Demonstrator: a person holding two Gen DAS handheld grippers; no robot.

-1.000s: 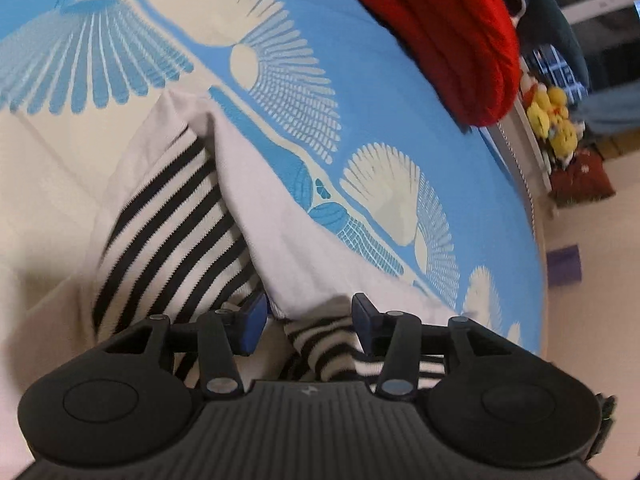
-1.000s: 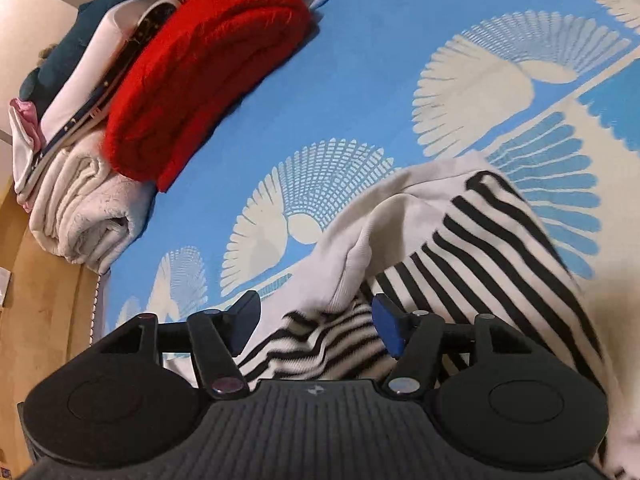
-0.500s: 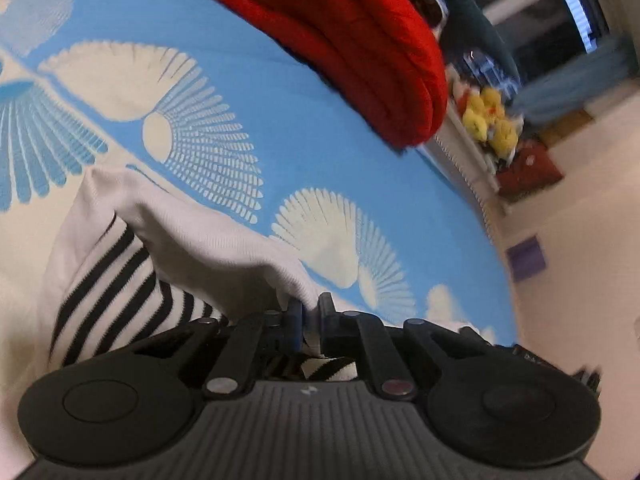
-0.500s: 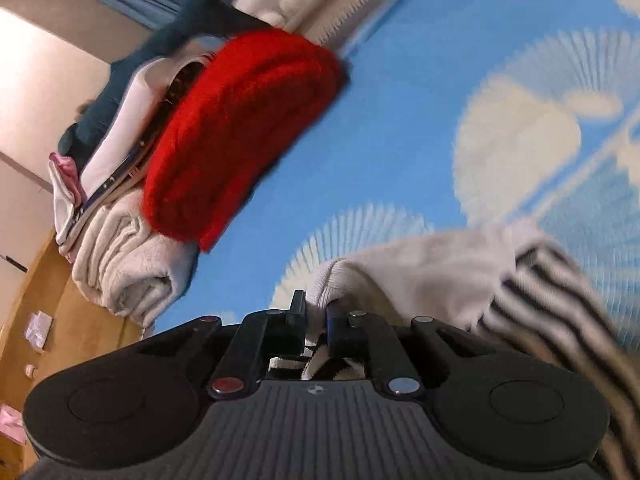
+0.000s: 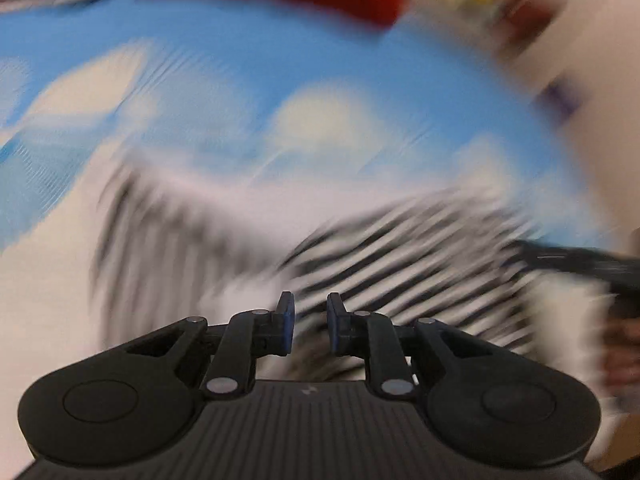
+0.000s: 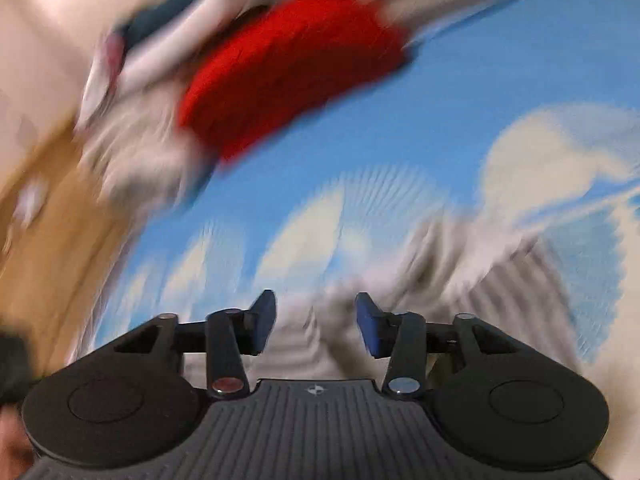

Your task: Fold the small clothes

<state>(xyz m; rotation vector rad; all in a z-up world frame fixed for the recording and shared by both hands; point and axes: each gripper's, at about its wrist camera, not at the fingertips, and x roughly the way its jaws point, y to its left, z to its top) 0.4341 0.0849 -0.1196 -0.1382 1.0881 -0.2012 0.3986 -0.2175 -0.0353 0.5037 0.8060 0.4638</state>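
A striped top [image 5: 400, 240] lies rumpled on the blue bedspread [image 5: 240, 60], just ahead of both claws. The left claw [image 5: 310, 322] and right claw [image 6: 316, 322] have just been opening, nothing pinched between their pads. Soft, light and floppy, it looks best taken by a hem edge or corner.

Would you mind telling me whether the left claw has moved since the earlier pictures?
Yes. The left claw has swung right: against the blue patterned bedspread, the black-and-white striped garment now spreads right, and its jaws have just been opening.

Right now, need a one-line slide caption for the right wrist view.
Right tool, jaws just opening and empty, above the striped garment on the blue patterned bedspread, red knit behind; heavy motion blur.
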